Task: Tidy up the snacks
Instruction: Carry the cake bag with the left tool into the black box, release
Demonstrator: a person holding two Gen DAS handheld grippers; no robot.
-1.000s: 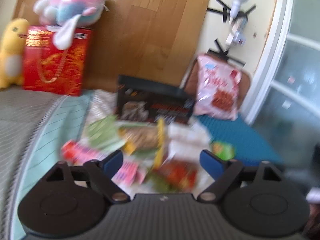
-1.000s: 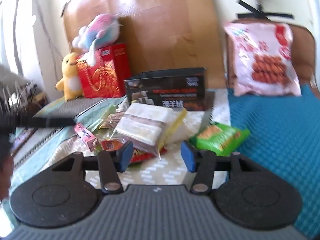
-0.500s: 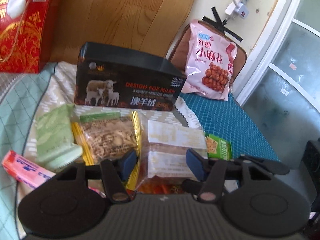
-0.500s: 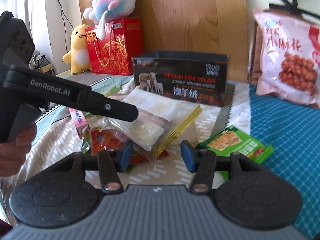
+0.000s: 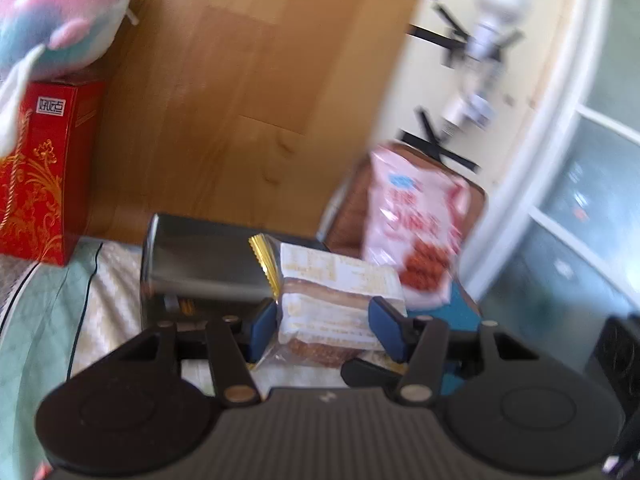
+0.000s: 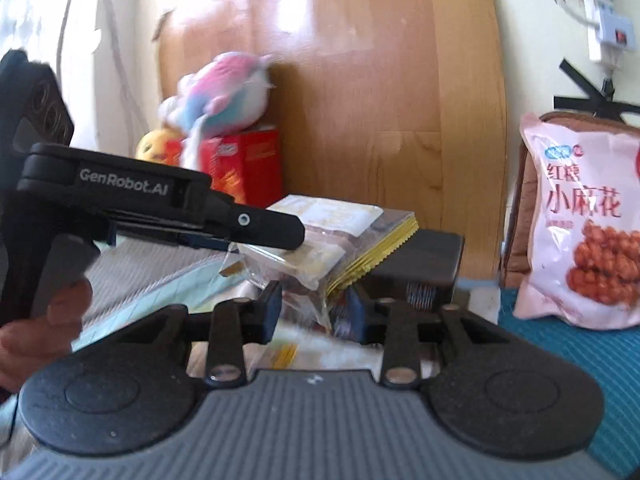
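My left gripper (image 5: 326, 326) is shut on a clear snack bag with a gold-edged seal and white label (image 5: 332, 296) and holds it in the air in front of the open black box (image 5: 200, 260). In the right wrist view the same bag (image 6: 332, 240) hangs from the left gripper's fingers (image 6: 260, 232), above and before the black box (image 6: 424, 264). My right gripper (image 6: 314, 312) has its blue pads narrowed around the bag's lower end; blur hides whether they grip it.
A pink snack bag (image 6: 584, 232) leans on a brown cushion at the right, over a blue mat (image 6: 592, 364). A red gift box (image 5: 36, 172) with a plush toy (image 5: 60, 20) on top stands at the left against the wooden headboard. More packets lie blurred below.
The left gripper closed on the clear bag and lifted it off the pile toward the black box. The right gripper's pads narrowed and rose with it.
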